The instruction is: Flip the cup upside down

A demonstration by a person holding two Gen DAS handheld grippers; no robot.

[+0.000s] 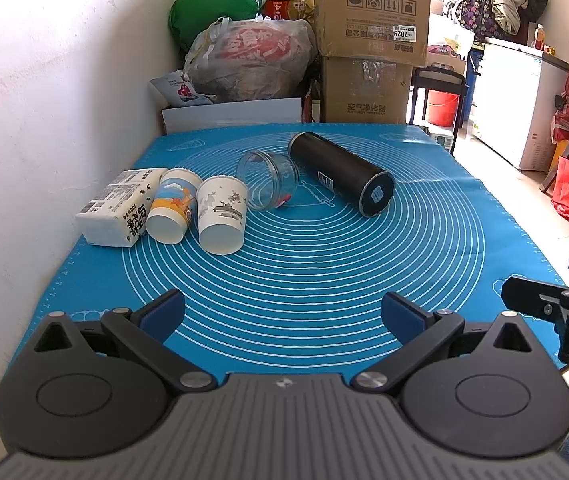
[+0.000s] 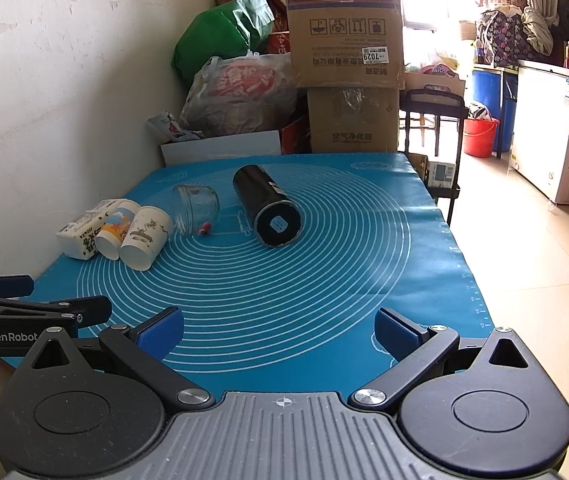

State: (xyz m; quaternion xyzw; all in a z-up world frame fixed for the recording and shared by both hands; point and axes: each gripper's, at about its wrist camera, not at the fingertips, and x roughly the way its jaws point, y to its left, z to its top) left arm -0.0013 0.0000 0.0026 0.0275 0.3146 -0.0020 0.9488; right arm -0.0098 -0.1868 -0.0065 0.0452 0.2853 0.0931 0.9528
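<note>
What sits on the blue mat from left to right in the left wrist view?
Tissue pack → illustrated paper cup → grey-printed paper cup → glass jar → black flask.

Glossy black flask [image 1: 340, 173], clear glass jar [image 1: 268, 179], paper cups [image 1: 222, 214] on smooth mat [image 1: 324, 272].

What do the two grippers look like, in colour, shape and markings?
Both match. The left gripper and right gripper have black linkage arms with silver pivot screws, two round black discs, a grey ribbed plate with a small crosshair mark, and blue pads on the fingers. The left one's side reads "GenRobot" in white.
</note>
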